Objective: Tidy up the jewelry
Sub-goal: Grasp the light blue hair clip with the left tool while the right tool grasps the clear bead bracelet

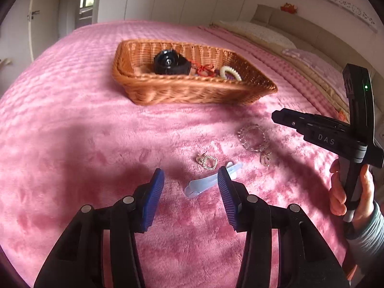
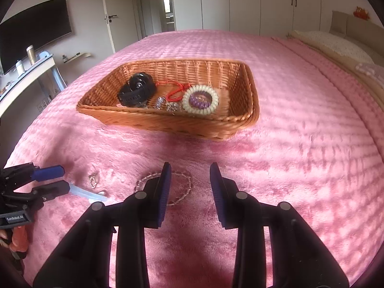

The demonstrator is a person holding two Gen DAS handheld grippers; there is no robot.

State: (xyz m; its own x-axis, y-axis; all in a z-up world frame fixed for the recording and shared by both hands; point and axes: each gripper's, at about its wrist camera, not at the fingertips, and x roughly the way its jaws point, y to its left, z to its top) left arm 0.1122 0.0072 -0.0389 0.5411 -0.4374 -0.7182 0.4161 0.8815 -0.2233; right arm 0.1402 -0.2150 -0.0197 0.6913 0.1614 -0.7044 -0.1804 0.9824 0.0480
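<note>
Left wrist view: the left gripper (image 1: 190, 180) hangs low over the pink blanket (image 1: 72, 144), tipped down, its two blue pads (image 1: 153, 199) wide apart with nothing between them.
Hair clip: the pale blue hair clip (image 1: 206, 183) lies flat on the blanket just past the pads, one end hidden behind the right-side pad.
Earring: a small gold earring (image 1: 208, 162) lies just ahead of the clip.
Second earring: another gold earring (image 1: 266, 159) lies ahead and to the right.
Bracelet: the clear bead bracelet (image 1: 252, 138) sits just beyond that one, under the nose of the right tool.
Right hand: the right hand (image 1: 351, 192) wraps around the black handle, holding the tool level above the blanket.
Right wrist view: the right gripper (image 2: 190, 168) floats above the blanket with its pads spread and nothing in them; the bracelet (image 2: 178, 188) lies partly behind its left pad.
Basket: the woven basket (image 2: 249, 100) sits well ahead of both tools.
In the basket: a black watch (image 2: 136, 92), a red string (image 2: 176, 91) and a white coil hair tie (image 2: 200, 99).
</note>
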